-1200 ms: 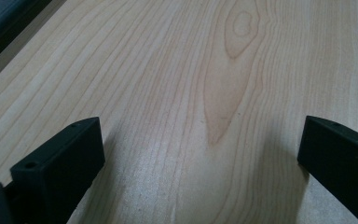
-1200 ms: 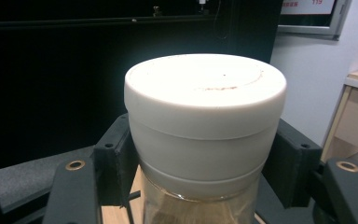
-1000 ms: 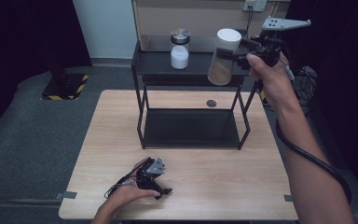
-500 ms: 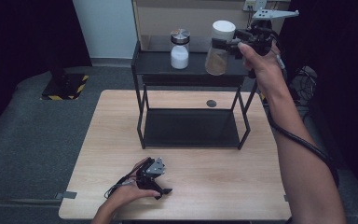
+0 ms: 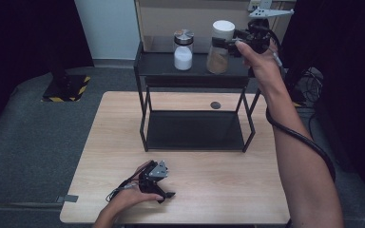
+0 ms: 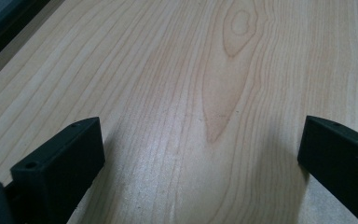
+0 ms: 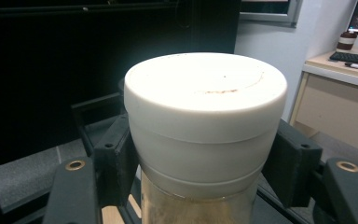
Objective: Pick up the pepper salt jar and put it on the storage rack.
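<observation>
A jar (image 5: 217, 58) with a white lid and brown powder is clamped just under its lid by my right gripper (image 5: 224, 42), held at the right part of the black rack's top shelf (image 5: 195, 71). Its base is at shelf level; I cannot tell whether it rests there. In the right gripper view the white-lidded jar (image 7: 205, 116) sits between the jaws of the right gripper (image 7: 205, 158), and both pads press on it. My left gripper (image 5: 164, 190) lies on the wooden table (image 5: 247, 190) near the front edge. In the left gripper view, the left gripper (image 6: 200, 154) is open over bare wood.
A second jar (image 5: 183, 50) with a silver lid and white powder stands on the top shelf, just left of the held jar. The rack's lower shelf (image 5: 195, 130) is bare. A small dark round spot (image 5: 215, 105) marks the table behind the rack.
My right gripper has carried the white-lidded jar leftward, from beyond the rack's right end to over the top shelf beside the silver-lidded jar. The left gripper has stayed still.
</observation>
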`<state>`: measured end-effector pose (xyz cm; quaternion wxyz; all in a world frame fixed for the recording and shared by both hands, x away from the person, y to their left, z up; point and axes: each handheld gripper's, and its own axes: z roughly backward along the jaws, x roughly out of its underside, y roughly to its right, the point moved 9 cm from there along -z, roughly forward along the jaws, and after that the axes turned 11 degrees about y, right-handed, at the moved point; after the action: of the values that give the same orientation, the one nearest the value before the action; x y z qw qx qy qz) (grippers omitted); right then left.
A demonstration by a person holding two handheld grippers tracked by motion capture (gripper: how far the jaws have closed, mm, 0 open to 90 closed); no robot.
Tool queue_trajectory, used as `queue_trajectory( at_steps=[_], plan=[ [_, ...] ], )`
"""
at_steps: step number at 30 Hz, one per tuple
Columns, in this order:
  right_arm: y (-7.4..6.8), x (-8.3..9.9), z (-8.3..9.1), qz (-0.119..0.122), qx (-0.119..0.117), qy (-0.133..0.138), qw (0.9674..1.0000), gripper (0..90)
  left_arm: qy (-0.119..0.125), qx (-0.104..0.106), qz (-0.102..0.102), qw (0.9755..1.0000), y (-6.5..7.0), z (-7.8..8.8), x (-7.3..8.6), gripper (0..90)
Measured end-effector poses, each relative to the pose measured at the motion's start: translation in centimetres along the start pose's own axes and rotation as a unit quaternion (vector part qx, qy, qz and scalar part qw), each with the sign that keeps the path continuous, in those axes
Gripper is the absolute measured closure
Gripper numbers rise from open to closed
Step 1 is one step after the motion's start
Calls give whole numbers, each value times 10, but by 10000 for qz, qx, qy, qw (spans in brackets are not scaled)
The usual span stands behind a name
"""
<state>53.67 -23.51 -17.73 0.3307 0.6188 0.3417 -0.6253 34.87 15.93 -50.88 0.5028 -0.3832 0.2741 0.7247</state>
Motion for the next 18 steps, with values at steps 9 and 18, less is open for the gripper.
queue_trajectory(
  at_steps=[9, 18],
  plan=[
    [4, 5, -6, -30, 89, -72, 9999, 356, 6, 2, 4, 10000, 0, 0, 0, 0],
    [4, 11, -3, -37, 110, 32, 9999, 356, -1, -1, -2, 10000, 0, 0, 0, 0]
  ],
)
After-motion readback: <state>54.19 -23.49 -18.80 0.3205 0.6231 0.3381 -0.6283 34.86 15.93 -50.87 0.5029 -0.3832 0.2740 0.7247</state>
